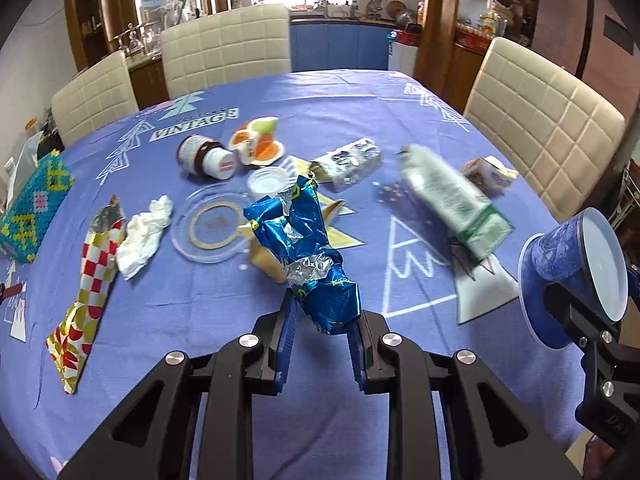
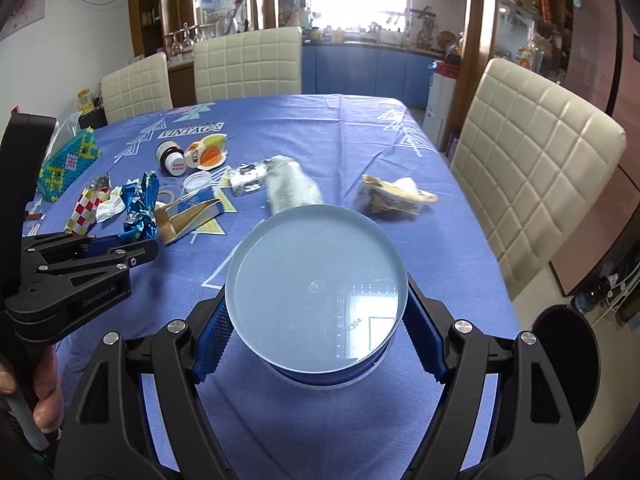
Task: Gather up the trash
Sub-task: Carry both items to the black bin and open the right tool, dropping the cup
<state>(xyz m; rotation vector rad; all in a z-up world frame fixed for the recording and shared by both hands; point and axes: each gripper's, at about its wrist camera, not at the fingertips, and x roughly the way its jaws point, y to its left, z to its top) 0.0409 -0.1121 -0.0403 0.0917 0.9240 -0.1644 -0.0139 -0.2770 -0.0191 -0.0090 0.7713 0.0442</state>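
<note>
Pick-up step underway: left gripper point(image 1: 322, 332) is clenching the near end of a crumpled blue foil wrapper point(image 1: 308, 248), lifting off the tablecloth point(image 1: 224, 304); right gripper point(image 2: 316, 344) is gripping a blue plastic tub point(image 2: 316, 296). Next move likely needs dropping the wrapper into a bin, possibly the dark one point(image 2: 568, 364) beside the table.

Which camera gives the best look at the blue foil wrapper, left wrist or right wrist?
The left wrist view. There the blue foil wrapper fills the centre, its near end between the fingers of the left gripper. In the right wrist view it is small and far left, beyond the left gripper's tips and partly overlapped by neighbouring trash.
</note>
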